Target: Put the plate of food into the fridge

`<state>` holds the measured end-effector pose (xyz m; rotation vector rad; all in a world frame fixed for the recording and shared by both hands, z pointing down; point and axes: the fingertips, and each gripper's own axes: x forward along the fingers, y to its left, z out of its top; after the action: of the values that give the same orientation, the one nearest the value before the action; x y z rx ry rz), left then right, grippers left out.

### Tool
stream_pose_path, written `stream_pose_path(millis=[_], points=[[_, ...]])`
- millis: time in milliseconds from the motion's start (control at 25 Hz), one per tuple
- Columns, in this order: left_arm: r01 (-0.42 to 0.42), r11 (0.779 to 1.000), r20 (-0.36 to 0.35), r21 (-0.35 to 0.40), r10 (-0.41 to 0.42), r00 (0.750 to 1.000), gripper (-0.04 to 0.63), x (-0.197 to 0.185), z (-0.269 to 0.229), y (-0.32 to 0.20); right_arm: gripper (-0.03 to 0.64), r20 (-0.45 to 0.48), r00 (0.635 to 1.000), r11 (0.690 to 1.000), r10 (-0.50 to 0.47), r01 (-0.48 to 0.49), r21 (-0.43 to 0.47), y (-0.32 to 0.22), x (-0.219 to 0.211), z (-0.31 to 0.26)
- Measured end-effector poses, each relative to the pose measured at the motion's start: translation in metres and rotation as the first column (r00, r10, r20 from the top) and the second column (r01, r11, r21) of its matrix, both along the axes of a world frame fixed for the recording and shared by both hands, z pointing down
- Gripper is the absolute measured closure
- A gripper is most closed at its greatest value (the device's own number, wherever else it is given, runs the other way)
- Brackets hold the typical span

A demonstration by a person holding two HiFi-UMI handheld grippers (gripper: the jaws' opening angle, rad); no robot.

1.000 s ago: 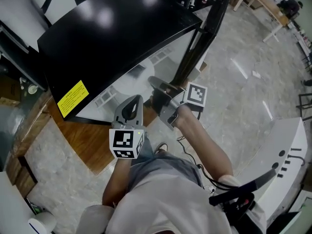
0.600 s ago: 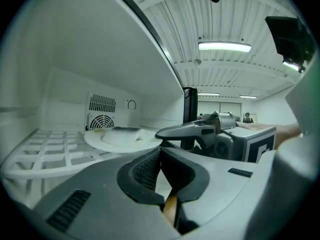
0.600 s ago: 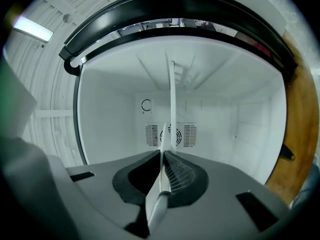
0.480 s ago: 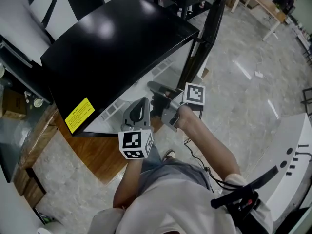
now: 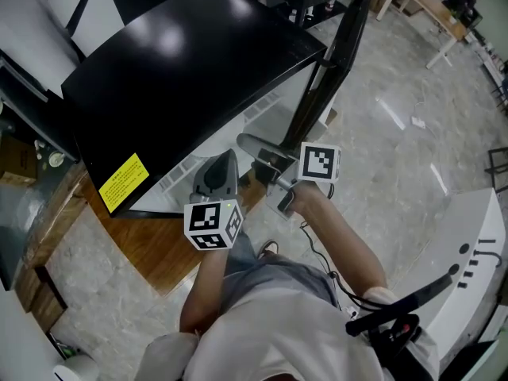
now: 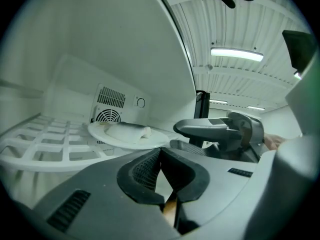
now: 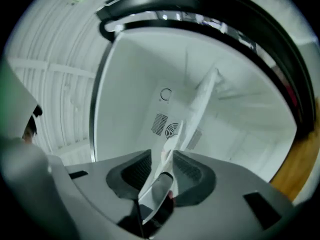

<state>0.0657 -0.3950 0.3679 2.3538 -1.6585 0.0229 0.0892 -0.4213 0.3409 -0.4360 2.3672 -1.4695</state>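
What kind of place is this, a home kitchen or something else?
Probably a workshop or test hall, not a home kitchen: the small black fridge stands on a wooden platform over a polished floor, a work table stands farther off, and the ribbed ceiling carries tube lights.

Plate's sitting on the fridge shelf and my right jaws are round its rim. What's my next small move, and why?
Probably draw the right gripper straight back out of the fridge. The plate lies on the wire shelf, and the right jaws are opening with its rim between them, so backing out in line with the rim should clear it without dragging.
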Motion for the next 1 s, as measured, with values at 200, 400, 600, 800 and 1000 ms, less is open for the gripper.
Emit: stream_pose_path(millis=[200, 400, 600, 800, 1000], points=[[0.019, 1.0, -0.014, 0.013, -0.019, 1.0, 0.577, -0.006, 0.0, 0.005, 0.596, -0.406, 0.872, 0.889, 0.272, -0.065, 0.454, 0.009, 0.009, 0.008], [0.041, 0.999, -0.025, 0.025, -0.04, 0.999, 0.577, -0.01, -0.001, 0.018, 0.598, -0.537, 0.729, 0.706, 0.426, 0.104, 0.701, 0.031, -0.017, 0.0], [0.05, 0.999, -0.016, -0.006, -0.05, 0.999, 0.577, -0.015, 0.01, 0.03, 0.598, -0.556, 0.709, 0.678, 0.433, 0.149, 0.719, 0.033, -0.035, 0.003], [0.057, 0.998, -0.022, -0.019, -0.057, 0.998, 0.577, -0.02, 0.017, 0.035, 0.598, -0.565, 0.691, 0.673, 0.452, 0.152, 0.724, 0.019, -0.043, 0.003], [0.064, 0.998, -0.032, -0.02, -0.065, 0.997, 0.577, -0.027, 0.02, 0.035, 0.597, -0.57, 0.685, 0.665, 0.453, 0.166, 0.728, 0.01, -0.046, 0.003]])
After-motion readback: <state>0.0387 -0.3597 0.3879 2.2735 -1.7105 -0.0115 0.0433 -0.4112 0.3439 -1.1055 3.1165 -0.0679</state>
